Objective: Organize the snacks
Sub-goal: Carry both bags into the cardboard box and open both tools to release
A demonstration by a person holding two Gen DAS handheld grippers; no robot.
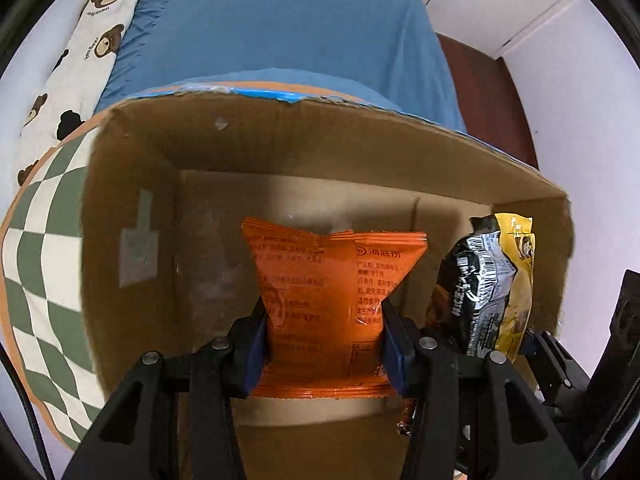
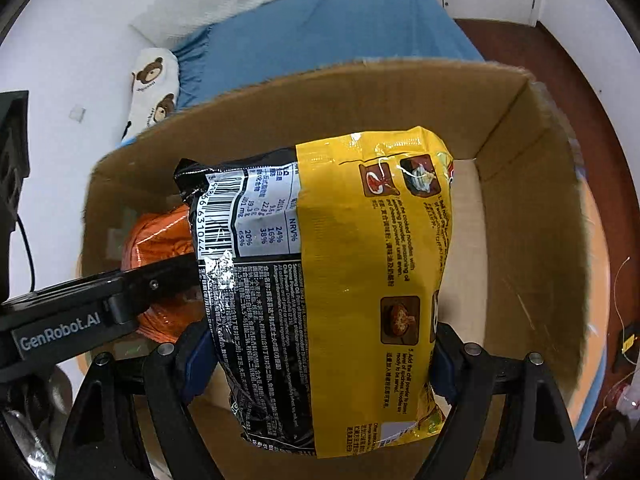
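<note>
An orange snack packet (image 1: 324,292) hangs over the inside of an open cardboard box (image 1: 132,184), pinched at its lower half by my left gripper (image 1: 325,342), which is shut on it. My right gripper (image 2: 320,356) is shut on a wide yellow and black noodle packet (image 2: 340,280), held above the same cardboard box (image 2: 532,184). In the left wrist view the noodle packet (image 1: 492,284) hangs at the right inside the box. In the right wrist view the orange packet (image 2: 160,240) and the left gripper's arm (image 2: 100,304) show at the left.
The box sits on a round green and white checked mat (image 1: 44,264) with an orange rim. Behind it lie a blue bedsheet (image 1: 280,28) and a bear-print pillow (image 1: 92,28). Dark red floor (image 2: 592,92) runs along the right, with thin wires (image 2: 624,360).
</note>
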